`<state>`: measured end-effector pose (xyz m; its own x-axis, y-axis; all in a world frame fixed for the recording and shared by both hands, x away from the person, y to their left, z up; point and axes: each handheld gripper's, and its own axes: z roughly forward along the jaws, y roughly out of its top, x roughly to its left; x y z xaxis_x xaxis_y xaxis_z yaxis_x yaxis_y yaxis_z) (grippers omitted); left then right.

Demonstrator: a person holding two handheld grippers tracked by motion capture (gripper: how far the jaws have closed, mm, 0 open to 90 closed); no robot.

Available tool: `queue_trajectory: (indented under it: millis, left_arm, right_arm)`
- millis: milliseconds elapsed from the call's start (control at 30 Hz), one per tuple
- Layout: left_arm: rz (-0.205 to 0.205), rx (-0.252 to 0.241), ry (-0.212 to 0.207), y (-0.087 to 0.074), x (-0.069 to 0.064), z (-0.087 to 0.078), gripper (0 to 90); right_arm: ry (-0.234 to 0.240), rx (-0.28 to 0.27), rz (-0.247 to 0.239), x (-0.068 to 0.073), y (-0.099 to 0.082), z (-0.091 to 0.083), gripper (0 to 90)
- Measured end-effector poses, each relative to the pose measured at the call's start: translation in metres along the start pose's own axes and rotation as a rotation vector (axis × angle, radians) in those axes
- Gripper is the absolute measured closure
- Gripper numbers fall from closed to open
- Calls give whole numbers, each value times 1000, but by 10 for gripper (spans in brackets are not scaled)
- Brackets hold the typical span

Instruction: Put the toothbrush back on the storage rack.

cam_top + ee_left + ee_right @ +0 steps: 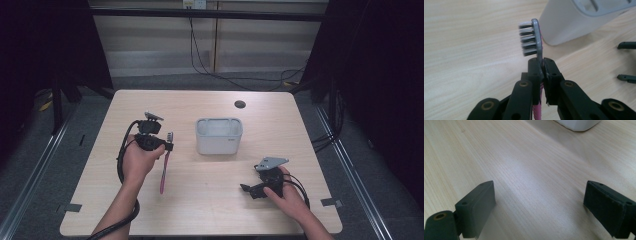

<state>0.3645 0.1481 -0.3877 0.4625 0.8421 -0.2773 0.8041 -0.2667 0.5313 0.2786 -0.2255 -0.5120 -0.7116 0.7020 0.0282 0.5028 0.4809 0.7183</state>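
Left tool (542, 65) clamped on toothbrush (537, 42) neck, brush upright for the holder (219, 135) at frame centre; right tool (539, 207) apart, idle.

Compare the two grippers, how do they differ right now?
The left gripper is shut on a pink toothbrush, while the right gripper has its jaws wide apart with nothing between them. The left one is lifted beside the white holder; the right one sits low on the table. Both have black jaws.
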Motion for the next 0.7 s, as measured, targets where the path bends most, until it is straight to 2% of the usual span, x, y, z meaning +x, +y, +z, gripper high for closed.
queue_trajectory:
  millis: [67,700]
  left_arm:
    - [2,-32,-1,2,0,-3,851]
    - [18,-218,13,11,2,-23,851]
  right_arm:
    - [1,1,0,0,0,0,97]
    - [0,1,0,0,0,0,97]
